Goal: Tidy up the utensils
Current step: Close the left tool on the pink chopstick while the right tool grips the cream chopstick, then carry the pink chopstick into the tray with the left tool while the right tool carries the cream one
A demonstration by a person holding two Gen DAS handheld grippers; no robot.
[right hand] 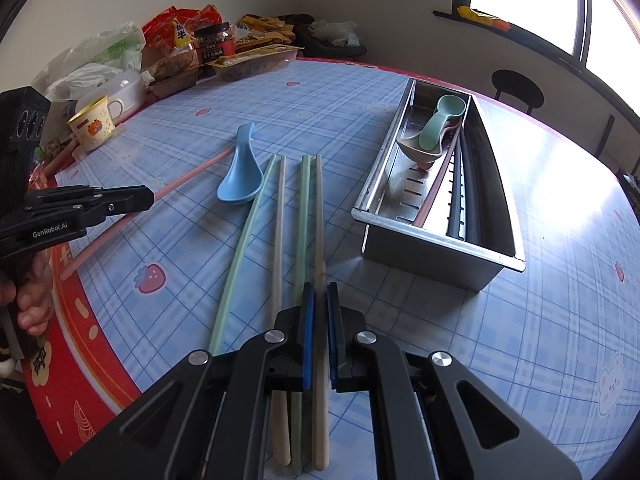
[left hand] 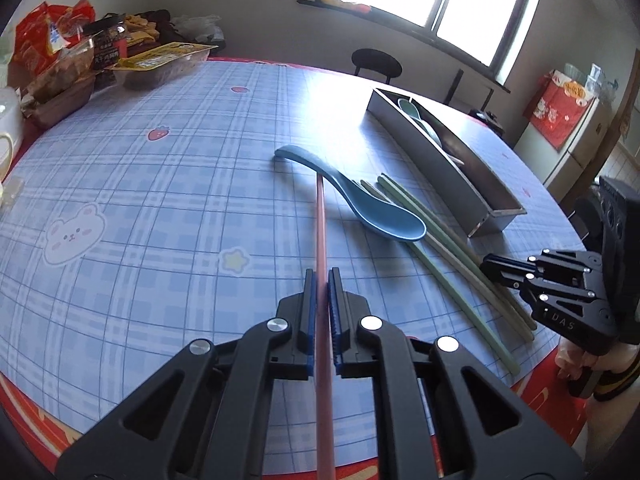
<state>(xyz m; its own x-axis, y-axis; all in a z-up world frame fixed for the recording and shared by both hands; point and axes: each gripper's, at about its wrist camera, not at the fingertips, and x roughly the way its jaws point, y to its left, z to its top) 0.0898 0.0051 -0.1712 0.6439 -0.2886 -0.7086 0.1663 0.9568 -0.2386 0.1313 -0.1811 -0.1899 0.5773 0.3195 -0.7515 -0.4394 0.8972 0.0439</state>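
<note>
Left gripper (left hand: pixel 322 276) pinches a pink chopstick (left hand: pixel 321 216) pointing toward the blue spoon (left hand: pixel 360 200) ahead. Right gripper (right hand: pixel 320 292) clamps a beige chopstick (right hand: pixel 319 220); the steel utensil tray (right hand: pixel 424 248) lies ahead to its right.

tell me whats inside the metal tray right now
In the metal tray lie stacked spoons, a green spoon on top of a beige spoon, plus a brown chopstick and dark chopsticks. Something pinkish shows under the beige spoon, mostly covered.
</note>
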